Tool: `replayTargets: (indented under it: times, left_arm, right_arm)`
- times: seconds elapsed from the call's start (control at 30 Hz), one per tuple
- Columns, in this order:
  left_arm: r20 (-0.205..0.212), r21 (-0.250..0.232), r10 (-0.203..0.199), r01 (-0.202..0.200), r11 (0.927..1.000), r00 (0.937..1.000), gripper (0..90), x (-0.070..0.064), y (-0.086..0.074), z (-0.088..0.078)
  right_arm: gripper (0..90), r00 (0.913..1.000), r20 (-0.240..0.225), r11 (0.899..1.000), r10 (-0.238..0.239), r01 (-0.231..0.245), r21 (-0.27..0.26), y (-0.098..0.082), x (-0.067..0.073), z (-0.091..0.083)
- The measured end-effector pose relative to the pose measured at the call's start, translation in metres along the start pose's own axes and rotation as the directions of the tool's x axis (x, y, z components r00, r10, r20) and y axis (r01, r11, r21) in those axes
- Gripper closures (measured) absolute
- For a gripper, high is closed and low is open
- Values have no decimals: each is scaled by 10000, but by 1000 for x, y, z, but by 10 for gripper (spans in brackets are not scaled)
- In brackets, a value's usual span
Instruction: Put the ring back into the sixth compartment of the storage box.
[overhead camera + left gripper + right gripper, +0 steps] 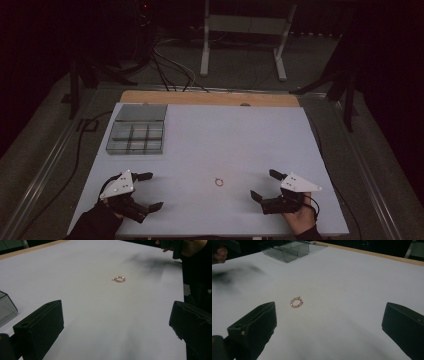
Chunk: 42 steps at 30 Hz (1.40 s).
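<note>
Lying flat on smooth white table (pixel 215 145): small beaded ring (pixel 218 182).

Beaded ring and compartment box on tabletop.
Small pink-and-gold beaded ring (pixel 218 182) lies flat, between left tool (pixel 148 190) and right tool (pixel 263 184), touching neither. Clear grey compartment box (pixel 136 136), lid open, sits beyond left tool.

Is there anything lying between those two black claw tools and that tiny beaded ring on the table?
Nothing visible. The beaded ring lies alone on bare white table between the left gripper and the right gripper. Both have their jaws spread. The clear compartment box sits off at the far left corner.
</note>
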<state>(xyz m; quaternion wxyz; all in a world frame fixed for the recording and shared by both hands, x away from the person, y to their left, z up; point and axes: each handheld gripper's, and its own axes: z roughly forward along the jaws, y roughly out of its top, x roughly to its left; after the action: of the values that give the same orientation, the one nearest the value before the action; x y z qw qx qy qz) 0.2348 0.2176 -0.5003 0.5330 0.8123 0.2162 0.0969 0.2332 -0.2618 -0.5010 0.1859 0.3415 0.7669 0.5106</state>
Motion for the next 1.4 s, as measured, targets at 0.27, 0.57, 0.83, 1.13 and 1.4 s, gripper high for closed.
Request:
replayTargets:
  times: [0.27, 0.57, 0.83, 1.13, 1.4]
  left_arm:
    - [177, 110, 148, -150, 9998, 9997, 4, -3, 9, 8]
    - [349, -47, 124, -123, 9999, 9993, 4, -2, 19, 17]
    - [632, -52, 149, -146, 9999, 9979, 4, 0, 30, 31]
    - [987, -62, 39, -34, 10000, 9951, 4, 0, 42, 48]
    - [1244, -106, 69, -56, 9999, 9922, 4, 0, 49, 60]
  right_arm:
    - [0, 10000, -71, 10000, -56, 56, -51, 0, 1, 0]
    - [0, 9999, -90, 9999, -96, 95, -130, 1, 1, 0]
    - [0, 9999, -130, 9999, -100, 99, -108, 0, 1, -1]
    - [0, 9999, -134, 9999, -58, 56, -152, 1, 1, -1]
    - [0, 9999, -164, 9999, 0, -3, -164, 0, 0, -1]
